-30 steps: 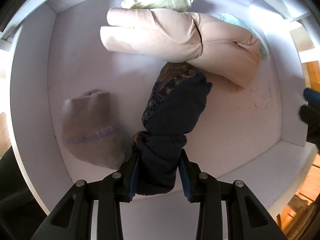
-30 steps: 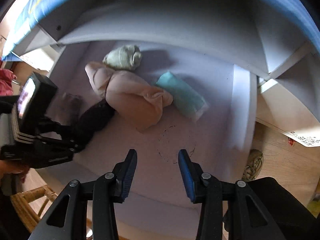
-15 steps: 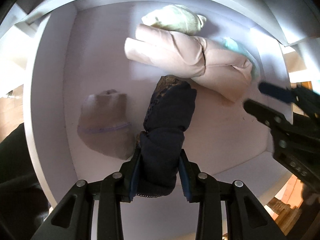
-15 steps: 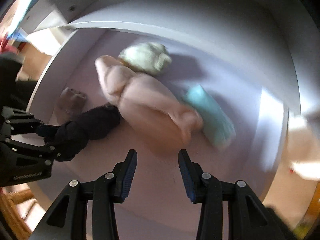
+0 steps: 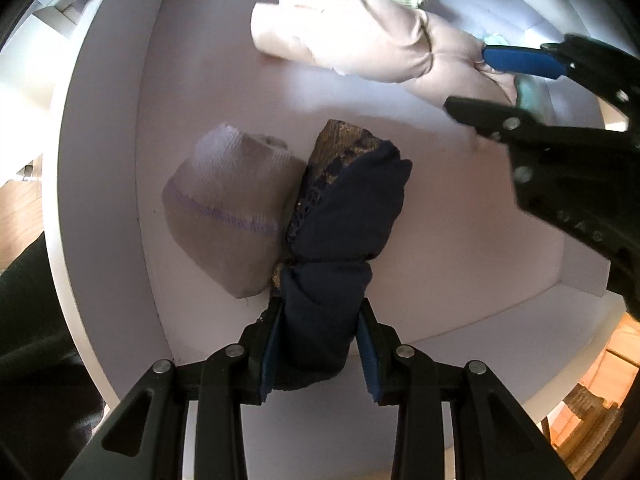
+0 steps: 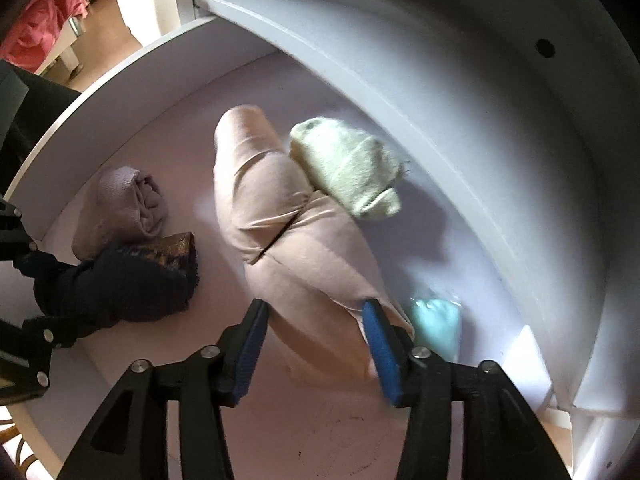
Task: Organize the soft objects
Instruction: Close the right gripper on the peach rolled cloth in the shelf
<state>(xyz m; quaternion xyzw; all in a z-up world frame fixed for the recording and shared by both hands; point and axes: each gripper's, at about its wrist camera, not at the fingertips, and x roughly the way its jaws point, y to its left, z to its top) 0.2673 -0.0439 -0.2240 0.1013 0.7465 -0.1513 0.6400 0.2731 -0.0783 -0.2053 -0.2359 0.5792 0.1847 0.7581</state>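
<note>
Two grippers work inside a white drawer (image 5: 100, 200): the left gripper (image 5: 318, 354) clamps a navy roll (image 5: 344, 216) beside a taupe roll (image 5: 228, 216); the right gripper (image 6: 316, 352), jaws opening, straddles the pink roll (image 6: 280, 216) past the navy one.

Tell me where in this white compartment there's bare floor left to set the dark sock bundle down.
The widest bare patch is the front right floor, bordered by the navy sock bundle, the pink roll and the right wall. The back left corner is a smaller one. It is crowded at the back right, where the pale green bundle, the teal item and the right gripper sit.
</note>
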